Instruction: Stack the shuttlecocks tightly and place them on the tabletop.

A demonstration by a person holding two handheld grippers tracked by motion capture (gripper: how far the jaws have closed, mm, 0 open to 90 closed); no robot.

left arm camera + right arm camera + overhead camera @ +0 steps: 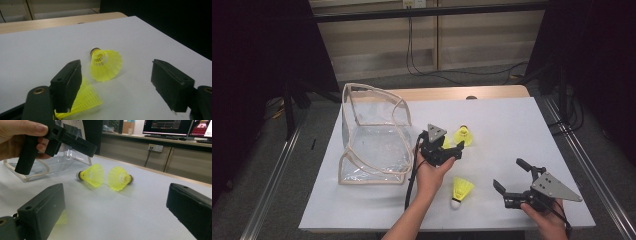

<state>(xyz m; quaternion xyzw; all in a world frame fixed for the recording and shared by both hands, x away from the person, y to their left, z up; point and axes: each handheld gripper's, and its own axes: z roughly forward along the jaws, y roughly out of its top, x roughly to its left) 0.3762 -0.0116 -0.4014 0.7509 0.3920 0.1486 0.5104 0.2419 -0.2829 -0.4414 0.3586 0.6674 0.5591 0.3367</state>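
Observation:
Three yellow shuttlecocks lie on the white table top (512, 125). One shuttlecock (463, 135) (106, 65) lies on its side just ahead of my left gripper (451, 145) (117, 77), cork end away from me. A second (445, 142) (86, 98) lies partly under that gripper's left jaw, not pinched. The left jaws stand wide with nothing pressed between them. A third shuttlecock (460, 190) lies near the front edge, between the two hands. My right gripper (509, 173) (116, 202) hovers open at the front right, facing the far pair (92, 175) (120, 178).
A clear plastic bag with beige trim (372, 135) (62, 161) stands open on the left of the table, close beside the left hand. Bare wood (452, 93) shows at the table's far edge. Metal rails run along both sides.

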